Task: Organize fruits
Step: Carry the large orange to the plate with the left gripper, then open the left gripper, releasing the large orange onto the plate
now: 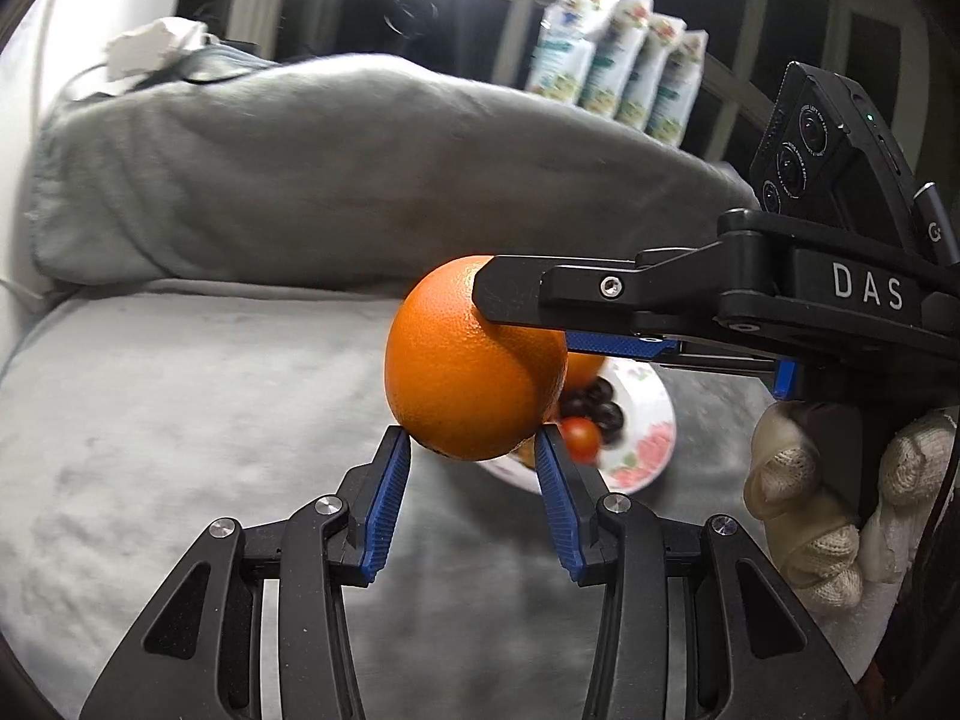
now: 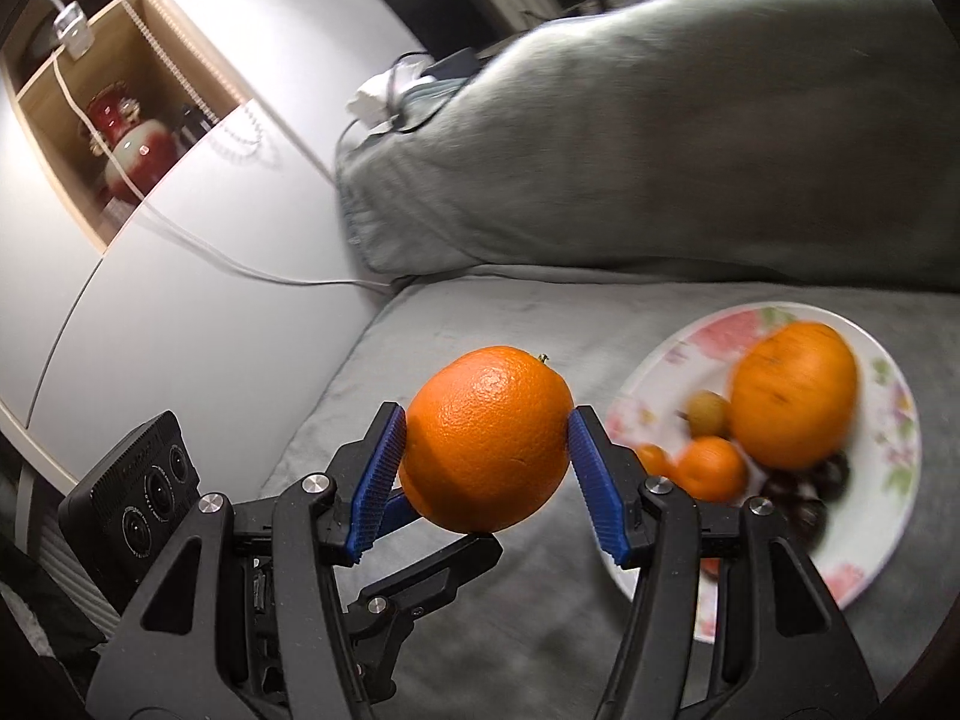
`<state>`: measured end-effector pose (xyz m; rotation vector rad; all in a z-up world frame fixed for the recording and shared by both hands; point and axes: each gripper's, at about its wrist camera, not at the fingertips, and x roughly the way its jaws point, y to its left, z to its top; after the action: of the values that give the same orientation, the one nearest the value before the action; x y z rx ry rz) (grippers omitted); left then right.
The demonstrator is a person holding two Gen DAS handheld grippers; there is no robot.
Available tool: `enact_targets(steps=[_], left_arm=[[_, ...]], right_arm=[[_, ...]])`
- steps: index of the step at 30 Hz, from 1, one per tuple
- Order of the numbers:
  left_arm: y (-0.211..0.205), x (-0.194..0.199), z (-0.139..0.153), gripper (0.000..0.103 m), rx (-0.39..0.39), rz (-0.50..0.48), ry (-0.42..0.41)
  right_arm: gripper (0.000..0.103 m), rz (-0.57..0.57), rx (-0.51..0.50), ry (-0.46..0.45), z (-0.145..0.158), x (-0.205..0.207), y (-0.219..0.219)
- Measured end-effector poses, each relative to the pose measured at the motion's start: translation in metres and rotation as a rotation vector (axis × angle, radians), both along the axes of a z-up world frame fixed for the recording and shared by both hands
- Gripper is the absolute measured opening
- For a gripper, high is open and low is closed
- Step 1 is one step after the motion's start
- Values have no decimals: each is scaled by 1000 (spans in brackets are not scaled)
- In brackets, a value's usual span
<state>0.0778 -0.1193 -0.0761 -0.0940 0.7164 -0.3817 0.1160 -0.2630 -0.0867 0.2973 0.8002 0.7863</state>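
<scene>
- "DAS" in white letters is the only writing I can read, on the black body of my right hand-held gripper (image 2: 486, 450).
- That right hand-held gripper clamps the orange (image 2: 487, 439) between its ribbed blue pads (image 2: 378, 480), off the bed, left of the plate (image 2: 900, 420).
- My left hand-held gripper (image 1: 472, 450) is spread, its pad tips just beside the pebbly orange's underside.
- The round floral plate carries a larger smooth orange fruit (image 2: 795, 396), smaller ones and dark berries, on a grey plush blanket (image 2: 540, 612).
</scene>
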Motion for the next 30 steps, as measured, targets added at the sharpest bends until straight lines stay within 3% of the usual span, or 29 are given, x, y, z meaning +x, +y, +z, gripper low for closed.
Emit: enact_targets(steps=[16, 30], left_arm=[[-59, 11, -22, 39, 55, -132, 56], [-49, -6, -12, 39, 64, -131, 21]], right_arm=[[59, -126, -32, 27, -26, -4, -65], [59, -206, -81, -69, -17, -25, -82]])
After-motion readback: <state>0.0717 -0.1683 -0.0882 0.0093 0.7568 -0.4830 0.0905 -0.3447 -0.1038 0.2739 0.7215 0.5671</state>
